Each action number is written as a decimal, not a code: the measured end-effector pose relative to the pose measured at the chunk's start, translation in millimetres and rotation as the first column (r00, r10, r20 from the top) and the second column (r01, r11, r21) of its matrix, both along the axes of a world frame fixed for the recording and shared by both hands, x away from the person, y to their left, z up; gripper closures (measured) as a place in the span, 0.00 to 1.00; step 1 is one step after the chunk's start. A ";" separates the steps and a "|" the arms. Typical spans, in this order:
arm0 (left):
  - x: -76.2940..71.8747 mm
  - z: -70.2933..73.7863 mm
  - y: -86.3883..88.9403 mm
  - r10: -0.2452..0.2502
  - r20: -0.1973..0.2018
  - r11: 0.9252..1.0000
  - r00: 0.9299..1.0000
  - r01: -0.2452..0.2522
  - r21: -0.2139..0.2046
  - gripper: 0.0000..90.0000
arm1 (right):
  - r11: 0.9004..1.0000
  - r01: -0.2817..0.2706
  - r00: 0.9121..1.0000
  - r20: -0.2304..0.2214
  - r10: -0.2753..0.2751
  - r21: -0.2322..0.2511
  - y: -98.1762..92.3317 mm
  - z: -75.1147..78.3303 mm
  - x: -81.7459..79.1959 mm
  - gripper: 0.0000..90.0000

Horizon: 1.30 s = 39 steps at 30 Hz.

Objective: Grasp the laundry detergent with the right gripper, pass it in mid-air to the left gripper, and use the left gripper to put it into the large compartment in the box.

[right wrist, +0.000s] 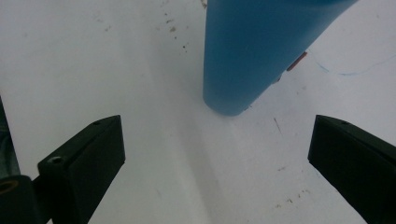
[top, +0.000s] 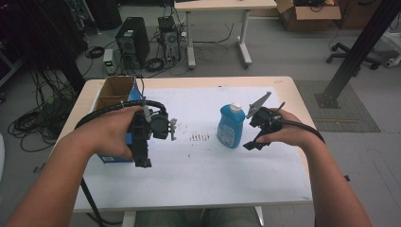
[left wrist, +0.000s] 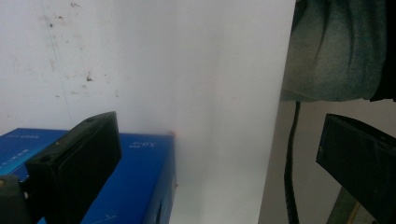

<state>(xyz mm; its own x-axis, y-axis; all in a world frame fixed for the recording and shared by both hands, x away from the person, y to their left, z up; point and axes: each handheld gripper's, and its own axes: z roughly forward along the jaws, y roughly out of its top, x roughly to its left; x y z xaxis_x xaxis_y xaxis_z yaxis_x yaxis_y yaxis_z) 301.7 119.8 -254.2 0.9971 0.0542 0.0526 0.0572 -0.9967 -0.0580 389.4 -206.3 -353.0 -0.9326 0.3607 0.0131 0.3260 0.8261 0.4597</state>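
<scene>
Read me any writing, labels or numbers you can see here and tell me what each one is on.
Nothing here reads clearly.
Blue box: small pale print on its top, too blurred to read.
Blue bottle: a label patch on the front, too small to read.
White table cover: dark specks and marks, no words.

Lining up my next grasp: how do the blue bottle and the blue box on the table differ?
The blue bottle stands upright mid-table by the right gripper; the blue box sits at the table's left edge under the left gripper. The bottle is rounded with a white cap; the box is flat-sided, open-topped, brown inside. The bottle looks lighter blue, the box deeper. Both rest on the white table cover, ungrasped.
</scene>
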 end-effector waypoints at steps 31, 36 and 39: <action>-11.2 -6.3 -0.3 -0.032 -0.011 0.999 0.999 0.032 0.015 0.00 | 0.979 0.101 0.992 0.054 -0.113 0.178 2.6 -24.9 3.7 0.04; -12.6 -6.3 -0.8 -0.034 -0.012 0.999 0.999 0.034 0.017 0.00 | 0.970 0.113 0.989 0.067 -0.130 0.214 4.8 -27.2 4.0 0.04; -13.1 -6.0 -0.7 -0.034 -0.011 0.999 0.999 0.035 0.017 0.00 | 0.967 0.119 0.988 0.073 -0.139 0.226 6.3 -28.0 4.4 0.04</action>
<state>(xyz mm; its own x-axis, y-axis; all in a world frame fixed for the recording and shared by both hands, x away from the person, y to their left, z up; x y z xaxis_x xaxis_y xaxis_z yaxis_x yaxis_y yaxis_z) 288.7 119.1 -260.2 0.9989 0.0189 0.0428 0.0221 -0.9969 -0.0758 393.8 -200.0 -381.1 -0.8795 0.4752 0.0259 0.3732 0.6550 0.6570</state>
